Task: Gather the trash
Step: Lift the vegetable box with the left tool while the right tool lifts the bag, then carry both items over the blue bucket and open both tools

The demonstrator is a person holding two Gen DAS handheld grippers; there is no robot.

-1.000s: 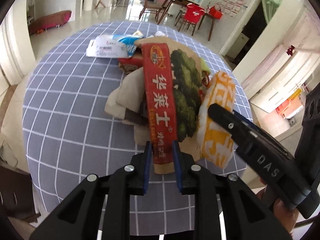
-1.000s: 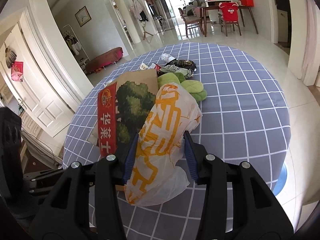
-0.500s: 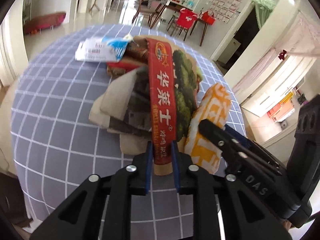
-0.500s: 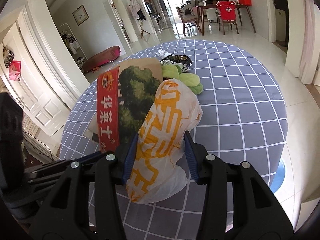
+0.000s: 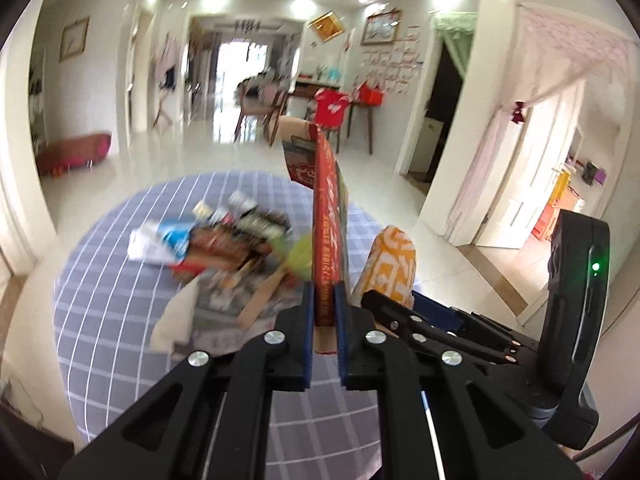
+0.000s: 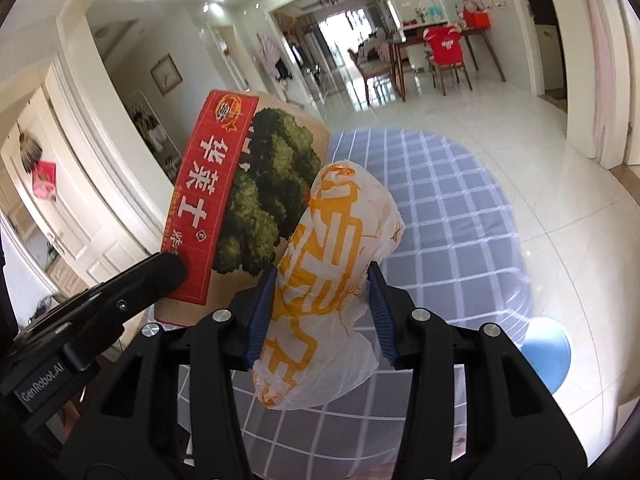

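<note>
The left tongs [image 5: 323, 312] are closing tight on the lower edge of a flat brown paper bag [image 5: 328, 216] with a red strip, held up edge-on above the table [image 5: 100, 320]. The right tongs [image 6: 322, 312] grip a white and orange plastic bag [image 6: 332, 272] just beside it, also off the cloth. A blurred heap of wrappers [image 5: 224, 248] lies on the checked table below
</note>
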